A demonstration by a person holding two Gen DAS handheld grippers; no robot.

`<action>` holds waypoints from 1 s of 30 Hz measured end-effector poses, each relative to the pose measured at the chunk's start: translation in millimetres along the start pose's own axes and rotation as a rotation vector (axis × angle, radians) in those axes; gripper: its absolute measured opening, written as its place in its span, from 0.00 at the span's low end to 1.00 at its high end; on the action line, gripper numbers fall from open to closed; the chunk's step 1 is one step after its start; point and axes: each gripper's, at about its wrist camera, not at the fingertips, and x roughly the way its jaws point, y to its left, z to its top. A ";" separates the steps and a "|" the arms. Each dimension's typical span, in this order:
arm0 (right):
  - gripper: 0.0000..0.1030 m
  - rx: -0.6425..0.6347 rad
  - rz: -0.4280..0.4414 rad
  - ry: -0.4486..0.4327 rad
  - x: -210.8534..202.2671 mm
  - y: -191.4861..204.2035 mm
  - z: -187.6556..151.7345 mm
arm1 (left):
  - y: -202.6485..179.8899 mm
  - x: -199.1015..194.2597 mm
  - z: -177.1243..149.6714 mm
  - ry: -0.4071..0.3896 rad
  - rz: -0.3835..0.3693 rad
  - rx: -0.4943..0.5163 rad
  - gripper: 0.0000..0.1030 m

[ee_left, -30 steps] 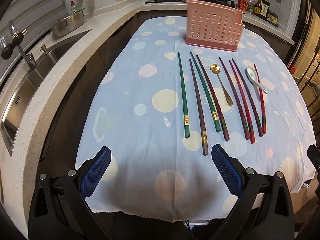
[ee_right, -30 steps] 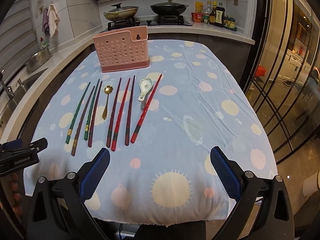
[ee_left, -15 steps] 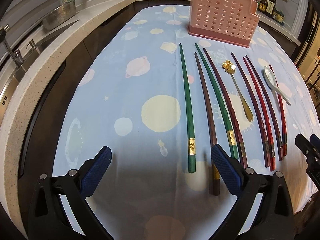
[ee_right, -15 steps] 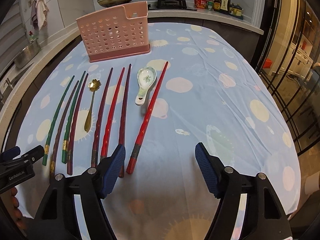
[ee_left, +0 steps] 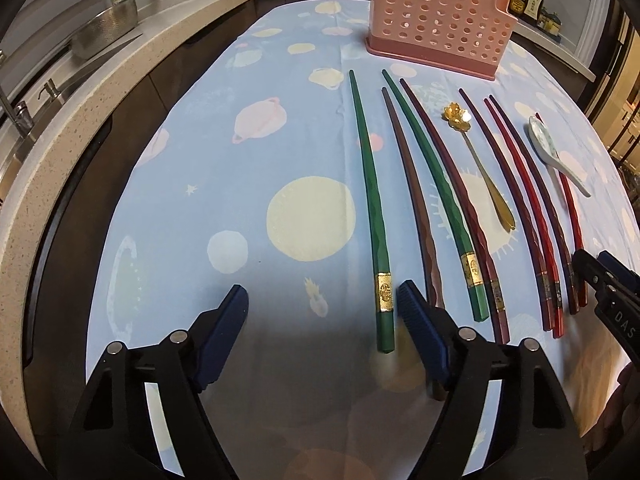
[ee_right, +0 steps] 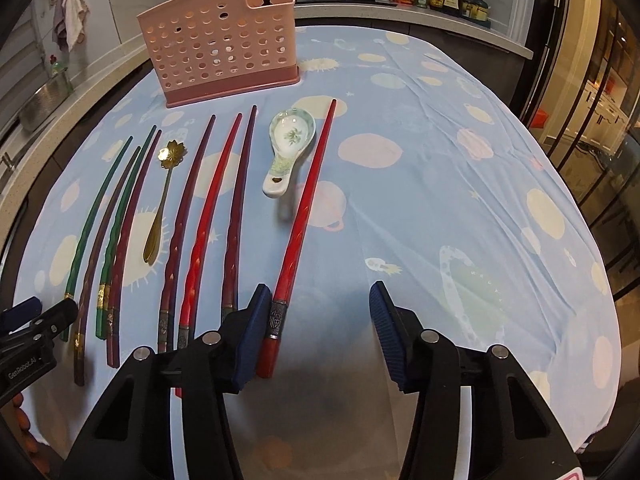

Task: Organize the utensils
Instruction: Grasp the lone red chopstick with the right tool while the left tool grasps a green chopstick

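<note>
Utensils lie in a row on the cloth-covered bench [ee_right: 460, 184], both grippers low at its near edge.

The pink perforated holder [ee_right: 224, 44] stands upright at the far end, just beyond the utensil tips. Before it the chopsticks lie side by side: green chopstick [ee_left: 370, 196] at the far left, red chopstick [ee_right: 302, 216] at the far right. The ceramic spoon [ee_right: 289, 142] rests just beside that red one, and the gold spoon [ee_right: 162, 196] sits among the darker sticks. The left gripper [ee_left: 320, 314] has its fingers spread, the green chopstick's end lying between them near the right finger. The right gripper [ee_right: 316, 318] is spread too, its left finger [ee_right: 252, 332] just beside the red chopstick's end.
</note>
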 end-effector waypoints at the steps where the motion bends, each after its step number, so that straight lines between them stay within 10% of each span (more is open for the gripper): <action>1: 0.44 0.002 0.007 -0.001 -1.0 -1.6 -1.3 | -0.8 -1.5 -1.2 -0.002 -0.007 0.005 0.64; 10: 0.23 -0.025 0.019 -0.006 -18.7 -12.4 -26.4 | -4.0 -14.0 -15.0 -0.015 -0.067 0.034 0.32; 20: 0.18 0.011 0.053 -0.002 -15.9 -19.3 -22.0 | -3.3 -11.2 -11.1 -0.029 -0.091 0.026 0.30; 24: 0.09 -0.014 0.054 -0.006 -15.6 -16.0 -21.0 | -3.5 -10.4 -9.6 -0.034 -0.103 0.035 0.09; 30: 0.07 0.002 0.084 0.001 -25.0 -22.9 -27.7 | 5.4 -17.3 -9.3 -0.031 -0.145 0.009 0.07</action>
